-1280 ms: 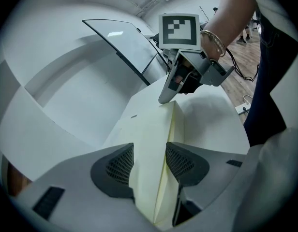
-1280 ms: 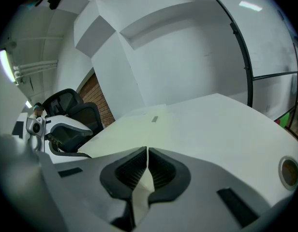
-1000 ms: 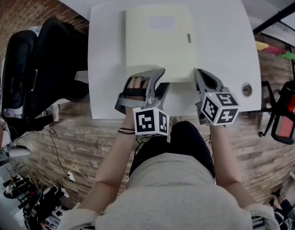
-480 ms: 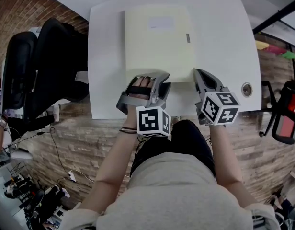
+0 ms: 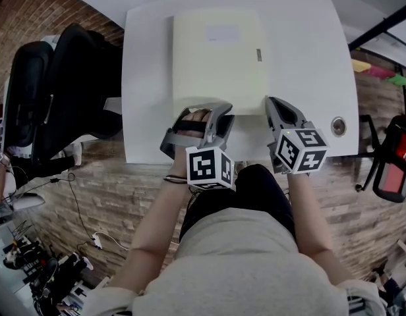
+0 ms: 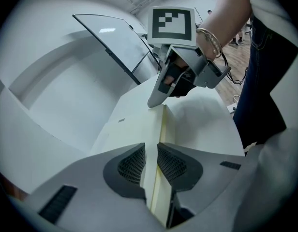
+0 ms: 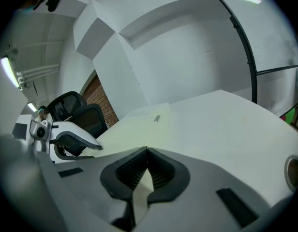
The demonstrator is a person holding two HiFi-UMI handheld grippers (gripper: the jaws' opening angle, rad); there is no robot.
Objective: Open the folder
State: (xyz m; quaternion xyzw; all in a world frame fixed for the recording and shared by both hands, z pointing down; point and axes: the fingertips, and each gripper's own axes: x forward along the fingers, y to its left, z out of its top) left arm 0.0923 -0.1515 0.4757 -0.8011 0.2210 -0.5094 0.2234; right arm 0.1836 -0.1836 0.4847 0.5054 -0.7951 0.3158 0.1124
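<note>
A closed pale yellow folder [image 5: 219, 51] lies flat on the white table [image 5: 308, 51]. My left gripper [image 5: 204, 108] is at the folder's near edge, toward its left corner. In the left gripper view its jaws [image 6: 150, 151] have just been closing, and the pads now pinch the folder's [image 6: 139, 124] near edge between them. My right gripper [image 5: 269, 101] is at the near right corner. In the right gripper view its pads [image 7: 147, 153] are shut on the tip of that corner of the folder [image 7: 139, 124]. The right gripper [image 6: 187, 74] also shows in the left gripper view.
Two black office chairs [image 5: 58, 91] stand close to the table's left side. A round cable hole [image 5: 339, 125] sits near the table's front right corner. A red and black object [image 5: 394, 170] stands on the floor at the right.
The left gripper's jaws have narrowed from wide open onto the folder's near edge. The right gripper has stayed at the near right corner. The folder still lies flat.
</note>
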